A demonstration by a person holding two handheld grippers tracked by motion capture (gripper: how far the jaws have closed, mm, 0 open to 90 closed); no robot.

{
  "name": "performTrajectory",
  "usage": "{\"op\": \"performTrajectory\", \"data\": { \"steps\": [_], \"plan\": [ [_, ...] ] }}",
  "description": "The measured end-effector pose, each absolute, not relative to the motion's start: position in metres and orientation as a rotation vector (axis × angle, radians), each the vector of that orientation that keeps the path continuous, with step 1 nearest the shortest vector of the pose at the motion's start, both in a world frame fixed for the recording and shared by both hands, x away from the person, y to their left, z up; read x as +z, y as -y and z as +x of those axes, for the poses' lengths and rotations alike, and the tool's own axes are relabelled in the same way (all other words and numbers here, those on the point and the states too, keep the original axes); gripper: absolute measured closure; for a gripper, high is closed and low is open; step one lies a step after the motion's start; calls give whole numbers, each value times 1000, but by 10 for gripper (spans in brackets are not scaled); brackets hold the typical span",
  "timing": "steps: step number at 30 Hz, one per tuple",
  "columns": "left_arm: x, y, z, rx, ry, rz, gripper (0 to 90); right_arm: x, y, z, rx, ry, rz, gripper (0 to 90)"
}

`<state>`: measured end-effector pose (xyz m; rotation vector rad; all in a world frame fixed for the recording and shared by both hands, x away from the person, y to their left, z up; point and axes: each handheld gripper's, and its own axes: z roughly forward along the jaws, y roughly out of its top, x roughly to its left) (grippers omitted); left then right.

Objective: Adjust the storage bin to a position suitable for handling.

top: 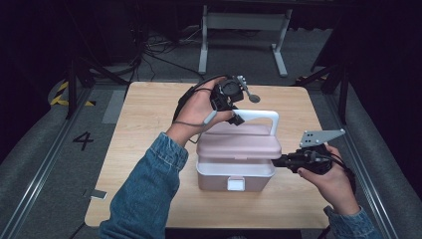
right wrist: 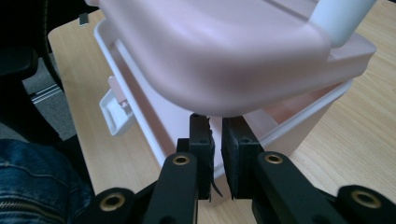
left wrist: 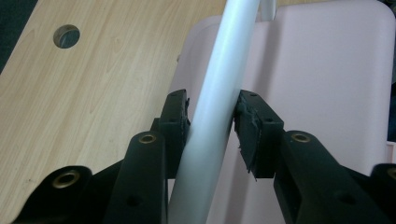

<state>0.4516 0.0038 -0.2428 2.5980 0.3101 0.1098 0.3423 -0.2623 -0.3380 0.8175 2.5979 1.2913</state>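
A pink box (top: 234, 175) with a white front latch (top: 236, 184) stands on the middle of the wooden table (top: 149, 114). Its pink lid (top: 239, 147) is lifted a little off the base, and a gap shows under the lid (right wrist: 224, 46). My left gripper (top: 236, 118) is shut on the white handle (left wrist: 219, 93) near its left end, pads on both sides of the bar. My right gripper (top: 276, 160) is at the box's right side, just below the lid, jaws pinched on the base's thin rim (right wrist: 303, 121) at a corner.
A round hole (left wrist: 66, 36) is cut in the tabletop behind the box. A small grey piece (top: 98, 194) lies at the table's front left edge. Bare wood lies left and right of the box. Beyond the table, a white desk frame (top: 244, 22) stands on the dark floor.
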Motion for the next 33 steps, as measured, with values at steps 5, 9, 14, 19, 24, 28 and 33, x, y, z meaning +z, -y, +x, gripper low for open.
{"op": "performTrajectory", "data": {
  "steps": [5, 9, 14, 19, 24, 28, 33],
  "plan": [
    [-243, -5, 451, 114, -323, 2593, 649, -337, 261, 342, 1337, -2556, 820, 843],
    [-242, -7, 450, 133, -344, 2586, 596, -337, 262, 342, 1336, -2543, 825, 843],
    [-235, -13, 449, 184, -357, 2559, 443, -337, 262, 343, 1334, -2538, 831, 843],
    [-231, -28, 443, 206, -412, 2517, 328, -336, 261, 344, 1330, -2534, 826, 843],
    [-227, -53, 436, 247, -453, 2486, 306, -334, 261, 345, 1338, -2524, 825, 843],
    [-226, -76, 430, 270, -500, 2466, 304, -332, 259, 346, 1342, -2515, 819, 845],
    [-228, -97, 426, 284, -539, 2454, 298, -330, 258, 347, 1347, -2499, 813, 853]
  ]
}}
